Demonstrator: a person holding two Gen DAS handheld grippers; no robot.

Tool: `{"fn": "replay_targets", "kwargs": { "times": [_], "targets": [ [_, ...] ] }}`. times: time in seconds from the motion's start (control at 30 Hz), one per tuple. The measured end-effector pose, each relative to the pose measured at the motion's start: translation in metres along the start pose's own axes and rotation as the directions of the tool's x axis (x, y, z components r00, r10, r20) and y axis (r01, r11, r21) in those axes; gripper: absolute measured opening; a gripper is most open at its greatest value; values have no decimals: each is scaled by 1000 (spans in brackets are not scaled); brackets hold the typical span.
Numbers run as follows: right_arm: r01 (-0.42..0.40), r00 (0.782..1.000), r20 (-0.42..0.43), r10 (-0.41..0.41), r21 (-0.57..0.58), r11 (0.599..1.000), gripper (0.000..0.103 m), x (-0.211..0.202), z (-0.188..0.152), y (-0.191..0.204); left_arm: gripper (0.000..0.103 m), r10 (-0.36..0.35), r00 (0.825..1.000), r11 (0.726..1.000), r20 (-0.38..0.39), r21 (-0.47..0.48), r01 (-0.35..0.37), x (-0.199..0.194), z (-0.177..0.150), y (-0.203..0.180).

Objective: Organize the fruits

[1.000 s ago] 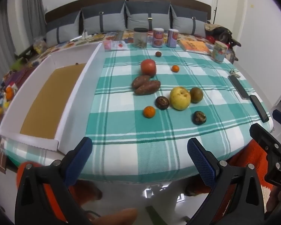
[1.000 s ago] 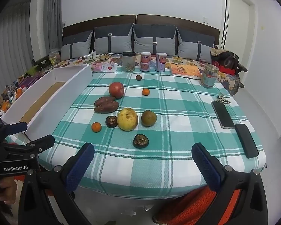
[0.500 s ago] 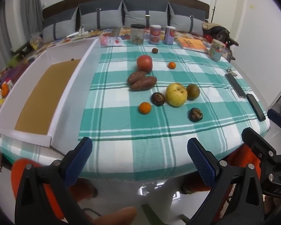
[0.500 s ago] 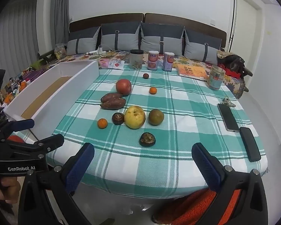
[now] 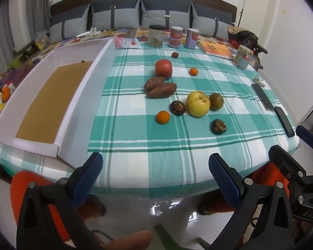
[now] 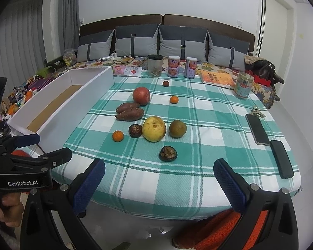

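Note:
Fruits lie on a green checked tablecloth (image 5: 148, 137): a yellow pear (image 5: 197, 103), a red apple (image 5: 163, 68), two sweet potatoes (image 5: 160, 87), a small orange (image 5: 163, 117), a green-brown fruit (image 5: 216, 101), and dark wrinkled fruits (image 5: 218, 126). A long white box (image 5: 43, 95) with a brown floor stands at the left. My left gripper (image 5: 155, 173) hangs open before the table's near edge, empty. My right gripper (image 6: 159, 179) is open too, just short of the near edge, with the nearest dark fruit (image 6: 168, 153) ahead of it.
Jars and cans (image 6: 173, 66) and a book (image 6: 217, 79) stand along the far edge. Two phones (image 6: 269, 139) lie at the right edge. A sofa with grey cushions (image 6: 162, 39) is behind. An orange stool (image 6: 223, 229) sits below the table.
Both grippers have risen and come a little closer to the table's near edge. The fruits have not moved and both grippers stay open.

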State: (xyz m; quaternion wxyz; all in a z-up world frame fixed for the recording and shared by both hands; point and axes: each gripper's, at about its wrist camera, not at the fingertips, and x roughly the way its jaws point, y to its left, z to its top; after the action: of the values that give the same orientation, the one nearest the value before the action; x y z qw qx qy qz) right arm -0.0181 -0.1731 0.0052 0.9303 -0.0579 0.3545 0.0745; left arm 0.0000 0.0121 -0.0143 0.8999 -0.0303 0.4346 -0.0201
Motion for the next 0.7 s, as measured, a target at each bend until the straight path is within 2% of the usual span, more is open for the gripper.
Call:
{"fn": "replay_targets", "kwargs": {
  "times": [0.7],
  "targets": [
    [-15,1000,-16,15,-3,1000,103,6,-2,1,102,1,1000,1000,-7,-8,-1,2,-1,0]
  ]
}}
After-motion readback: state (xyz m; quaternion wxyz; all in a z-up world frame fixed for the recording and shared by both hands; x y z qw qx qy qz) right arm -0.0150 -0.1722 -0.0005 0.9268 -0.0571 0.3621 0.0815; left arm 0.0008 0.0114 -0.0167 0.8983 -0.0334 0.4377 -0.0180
